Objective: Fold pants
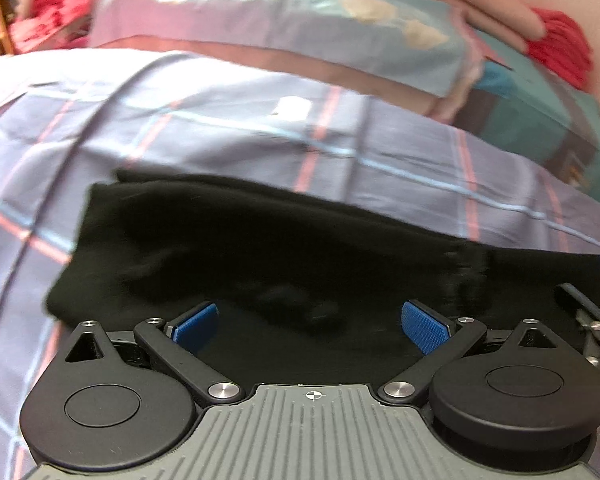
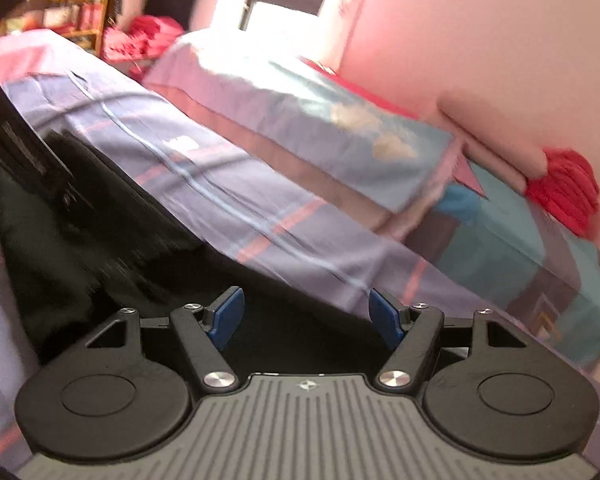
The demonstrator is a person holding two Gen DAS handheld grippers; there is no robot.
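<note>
Both tongs, left (image 1: 310, 326) and right (image 2: 306, 318), gape empty above black pants (image 1: 228, 240).

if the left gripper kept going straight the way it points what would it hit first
Most likely the black pants lying on the checked bedsheet: they fill the view between the left gripper's open fingers.

The left wrist view is taken from close above the bed (image 1: 340, 140), angled steeply down along blue fingers (image 1: 424, 328) onto the black pants (image 1: 260, 240). The right wrist view is tilted, set lower and flatter, with the wall (image 2: 480, 40) and window (image 2: 288, 0) taken in. The pants (image 2: 80, 260), checked sheet (image 2: 260, 208) and pillow (image 2: 320, 120) are shared by both.
</note>
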